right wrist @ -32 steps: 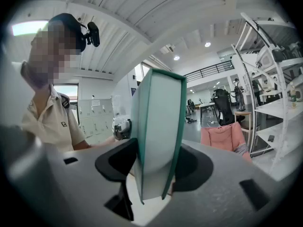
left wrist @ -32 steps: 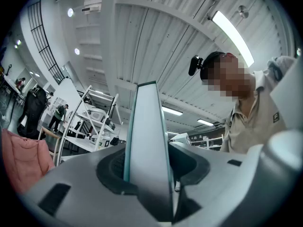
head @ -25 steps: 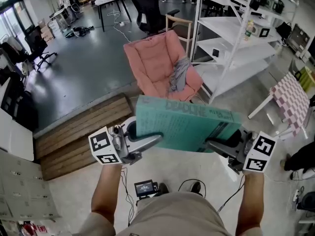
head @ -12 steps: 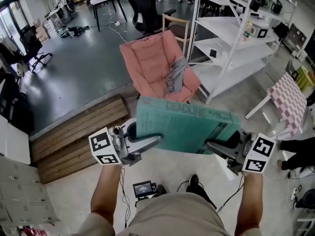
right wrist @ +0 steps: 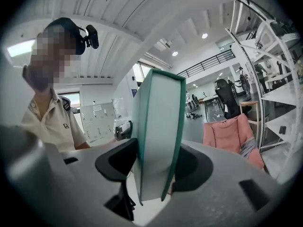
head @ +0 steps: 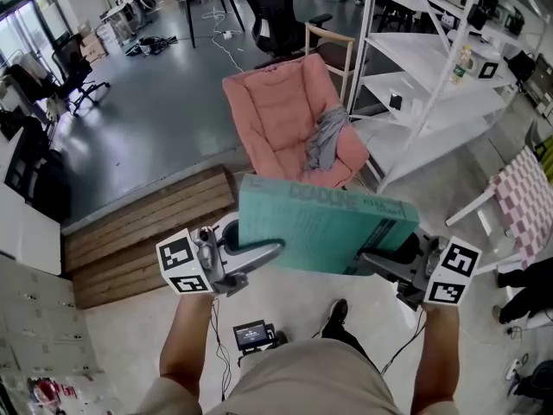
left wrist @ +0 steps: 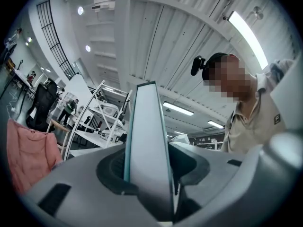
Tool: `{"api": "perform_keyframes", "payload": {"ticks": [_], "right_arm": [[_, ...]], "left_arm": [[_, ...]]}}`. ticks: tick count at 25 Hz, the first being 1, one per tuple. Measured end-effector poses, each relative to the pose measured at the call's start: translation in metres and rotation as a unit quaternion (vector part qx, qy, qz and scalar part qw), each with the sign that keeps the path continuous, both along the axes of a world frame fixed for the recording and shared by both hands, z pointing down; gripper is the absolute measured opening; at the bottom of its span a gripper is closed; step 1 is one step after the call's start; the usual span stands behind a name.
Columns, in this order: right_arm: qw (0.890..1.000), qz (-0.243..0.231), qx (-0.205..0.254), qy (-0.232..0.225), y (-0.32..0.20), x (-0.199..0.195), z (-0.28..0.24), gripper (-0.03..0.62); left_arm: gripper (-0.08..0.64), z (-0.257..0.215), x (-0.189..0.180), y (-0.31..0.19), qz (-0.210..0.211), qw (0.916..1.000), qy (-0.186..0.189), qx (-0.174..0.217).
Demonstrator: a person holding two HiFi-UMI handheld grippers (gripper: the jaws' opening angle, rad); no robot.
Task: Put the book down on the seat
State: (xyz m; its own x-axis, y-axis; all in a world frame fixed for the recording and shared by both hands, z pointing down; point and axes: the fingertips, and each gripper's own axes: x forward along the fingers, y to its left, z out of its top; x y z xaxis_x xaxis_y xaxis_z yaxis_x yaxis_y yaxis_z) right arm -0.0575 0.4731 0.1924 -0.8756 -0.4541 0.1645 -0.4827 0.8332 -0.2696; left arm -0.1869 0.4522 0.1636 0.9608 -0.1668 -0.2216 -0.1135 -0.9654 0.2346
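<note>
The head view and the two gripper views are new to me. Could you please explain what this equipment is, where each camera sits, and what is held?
There is no robot here. A person holds a two-jaw tool in each hand: the left gripper and the right gripper. The head view comes from a camera on the person's head, looking down. Each gripper view comes from a camera on that tool, looking along its jaws. Both grippers clamp one teal book by opposite ends, in the air. Ahead stands a pink chair with a grey cloth lying on it.
</note>
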Motion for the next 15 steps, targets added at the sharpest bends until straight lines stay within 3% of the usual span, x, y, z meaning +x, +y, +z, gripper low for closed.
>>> {"api": "perform_keyframes", "payload": {"ticks": [15], "right_arm": [[0.997, -0.072, -0.018, -0.029, -0.11, 0.107, 0.011, 0.209]], "left_arm": [[0.187, 0.005, 0.108, -0.092, -0.074, 0.9968, -0.027, -0.016]]}}
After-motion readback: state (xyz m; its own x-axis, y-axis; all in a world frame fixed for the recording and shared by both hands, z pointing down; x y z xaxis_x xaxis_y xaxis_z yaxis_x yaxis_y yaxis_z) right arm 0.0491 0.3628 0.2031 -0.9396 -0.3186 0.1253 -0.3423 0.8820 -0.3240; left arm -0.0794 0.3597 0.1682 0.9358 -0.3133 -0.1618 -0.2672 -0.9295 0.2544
